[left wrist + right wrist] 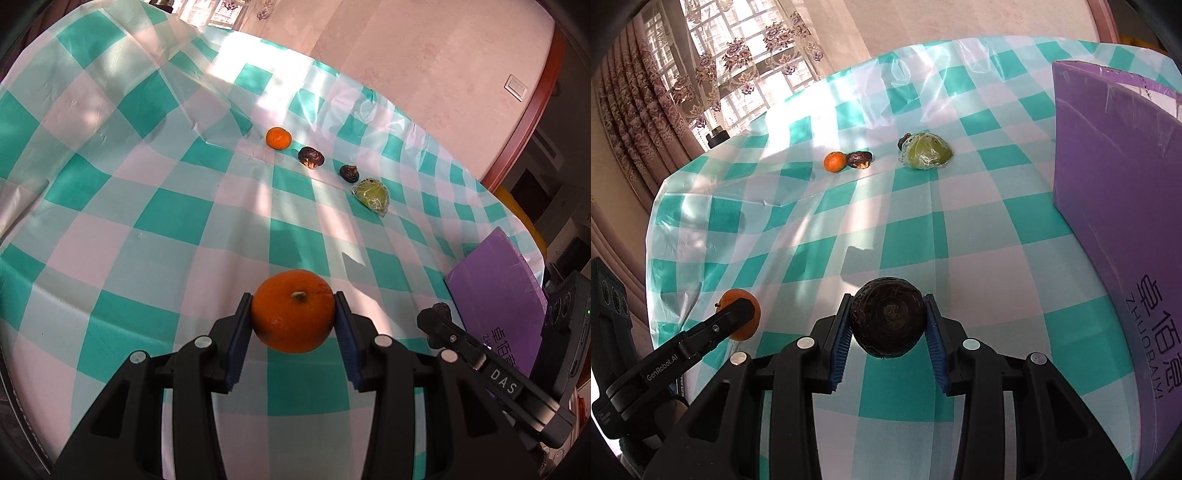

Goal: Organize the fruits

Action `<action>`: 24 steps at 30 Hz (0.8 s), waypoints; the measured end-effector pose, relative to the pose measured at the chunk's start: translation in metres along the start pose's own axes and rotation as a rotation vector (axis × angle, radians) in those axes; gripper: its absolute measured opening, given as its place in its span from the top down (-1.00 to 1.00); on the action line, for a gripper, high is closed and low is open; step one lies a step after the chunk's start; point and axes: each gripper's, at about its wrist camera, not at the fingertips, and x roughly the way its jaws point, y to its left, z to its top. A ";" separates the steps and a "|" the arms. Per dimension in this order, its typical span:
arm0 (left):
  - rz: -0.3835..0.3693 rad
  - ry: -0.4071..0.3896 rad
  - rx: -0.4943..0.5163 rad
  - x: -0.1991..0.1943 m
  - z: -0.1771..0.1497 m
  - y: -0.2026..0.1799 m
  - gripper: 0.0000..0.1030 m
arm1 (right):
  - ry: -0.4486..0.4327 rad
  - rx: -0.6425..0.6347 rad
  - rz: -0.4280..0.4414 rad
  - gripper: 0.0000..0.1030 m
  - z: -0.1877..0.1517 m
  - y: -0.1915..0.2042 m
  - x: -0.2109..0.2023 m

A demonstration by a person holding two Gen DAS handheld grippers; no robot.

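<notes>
The left claw point(294, 312) grips a large orange point(293, 310) between its blue pads, stem end facing the camera, held above the desk point(110, 229) with its green-and-white checked cloth. The right claw point(888, 317) is closed on a dark brown, round fruit point(888, 317) (what kind it is I cannot tell), also lifted clear of the cloth. In the right wrist view the left claw with its orange shows at the lower left; in the left wrist view the right claw's tip shows at the lower right.

Farther back on the desk lies a loose row: a small orange point(279, 138), then a dark fruit point(311, 157) near it, then another dark fruit point(349, 172) just beside a green fruit in clear wrap point(373, 195). From the right wrist the small orange and the first dark fruit appear to touch. A purple box point(1115, 177) stands at the right side of the desk. Flowered lace curtains point(738, 62) hang behind.
</notes>
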 end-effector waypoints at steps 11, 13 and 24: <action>0.084 -0.032 0.142 -0.021 -0.021 -0.023 0.16 | -0.011 -0.057 -0.004 0.27 -0.020 0.011 -0.023; 0.101 -0.051 0.191 -0.030 -0.028 -0.032 0.16 | -0.019 -0.068 -0.007 0.27 -0.026 0.014 -0.032; 0.150 -0.129 0.409 -0.059 -0.054 -0.086 0.16 | -0.171 -0.162 -0.038 0.27 -0.038 0.017 -0.113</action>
